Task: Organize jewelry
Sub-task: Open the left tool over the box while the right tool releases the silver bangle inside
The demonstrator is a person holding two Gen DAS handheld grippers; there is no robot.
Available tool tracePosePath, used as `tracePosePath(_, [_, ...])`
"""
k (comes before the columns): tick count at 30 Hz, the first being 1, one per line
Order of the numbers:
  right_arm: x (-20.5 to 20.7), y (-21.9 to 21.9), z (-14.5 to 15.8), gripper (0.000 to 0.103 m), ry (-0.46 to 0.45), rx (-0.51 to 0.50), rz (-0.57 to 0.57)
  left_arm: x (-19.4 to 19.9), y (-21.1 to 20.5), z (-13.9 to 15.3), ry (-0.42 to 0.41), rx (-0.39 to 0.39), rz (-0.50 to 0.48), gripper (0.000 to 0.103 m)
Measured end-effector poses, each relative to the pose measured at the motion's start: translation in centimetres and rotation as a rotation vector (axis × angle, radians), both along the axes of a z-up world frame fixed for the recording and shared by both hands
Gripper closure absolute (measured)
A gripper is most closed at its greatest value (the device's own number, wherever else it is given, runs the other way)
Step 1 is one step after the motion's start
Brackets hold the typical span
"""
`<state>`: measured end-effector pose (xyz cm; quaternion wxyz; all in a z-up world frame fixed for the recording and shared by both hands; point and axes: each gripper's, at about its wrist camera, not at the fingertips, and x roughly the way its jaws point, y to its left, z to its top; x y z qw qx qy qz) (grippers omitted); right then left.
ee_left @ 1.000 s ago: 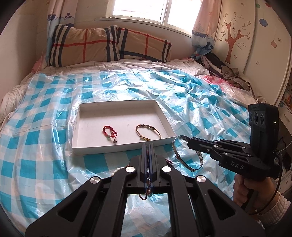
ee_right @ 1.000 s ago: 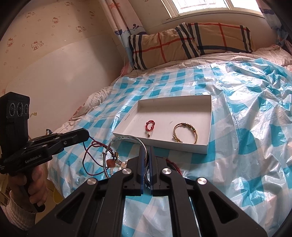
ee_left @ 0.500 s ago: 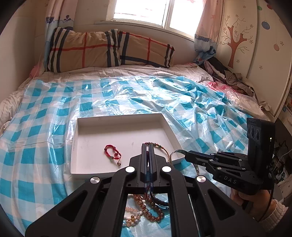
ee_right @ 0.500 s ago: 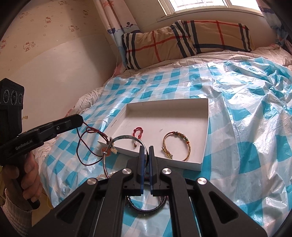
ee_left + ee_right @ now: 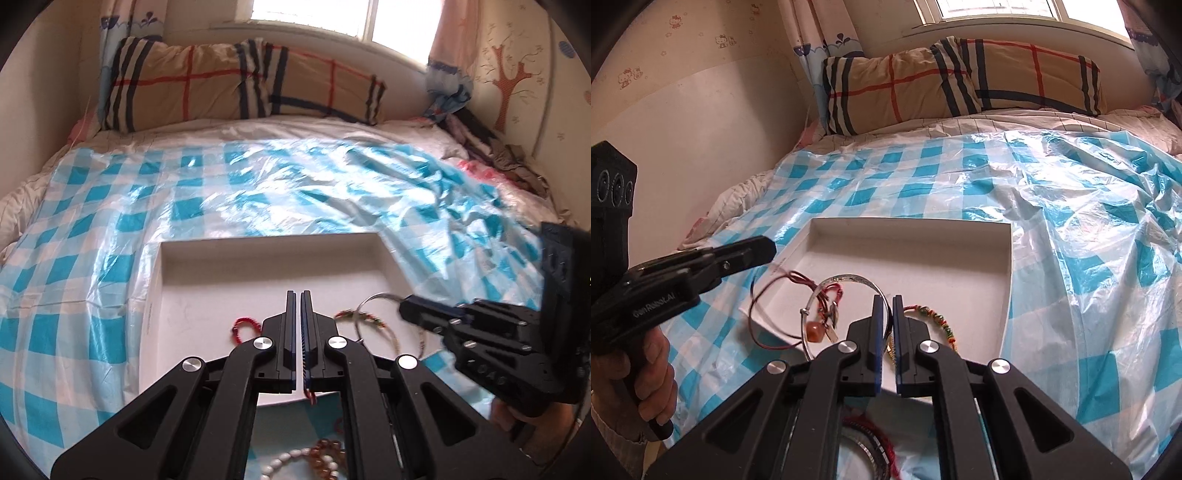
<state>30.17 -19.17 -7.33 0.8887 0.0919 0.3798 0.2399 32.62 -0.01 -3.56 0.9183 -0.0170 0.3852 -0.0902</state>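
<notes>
my right gripper [image 5: 885, 301] pinches the silver bangle [image 5: 846, 280] hanging just left-ahead of its jaws above the white tray [image 5: 1004, 280], nearer than my left gripper [image 5: 298, 295], clamped on the red cord necklace [image 5: 764, 314].

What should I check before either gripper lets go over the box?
1. Right gripper grip: ok, shut on the silver bangle.
2. Left gripper grip: ok, shut on the red cord with its pendant.
3. Bangle above the box: ok.
4. Cord fully above the box: not ok, its loop hangs past the left wall.
5. Cord free of the bangle: cannot tell, they overlap in the right wrist view.
6. Bare landing spot: ok, the far half is free; the red bracelet and beaded bracelet lie near the front.
</notes>
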Motion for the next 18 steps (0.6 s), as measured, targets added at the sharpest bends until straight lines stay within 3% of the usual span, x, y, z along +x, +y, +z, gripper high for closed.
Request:
tracePosePath(3, [-0.1,-0.7,-0.5,0.093,0.021,0.014,-0.012,-0.4,1.0,-1.0,0.029,0.026,0.041,0.097])
tracePosePath(4, [-0.7,-1.0,-0.4,0.093,0.021,0.019,-0.011,-1.1,1.1,-1.0,0.024,0.041,0.045,0.089])
tracePosePath(7, [-2.8,-1.7,0.1,0.093,0.024,0.017,-0.006,-4.0,1.3,-0.8,0.01,0.09,0.061,0.055])
tracePosePath(10, [-5.5,-2.7,1.1,0.093,0.029,0.027,-0.01,-7.3,1.0,-0.3,0.014,0.115,0.054,0.049])
tracePosePath(14, [-10.1,-4.1,2.8,0.082,0.02,0.043,-0.014,-12.3,0.3,0.6,0.009,0.148,0.051,0.036])
tracePosePath(18, [-15.4,-5.5,4.7,0.078,-0.013,0.048,-0.025,-17.4,-0.2,1.9,-0.003,0.156,0.067,0.028])
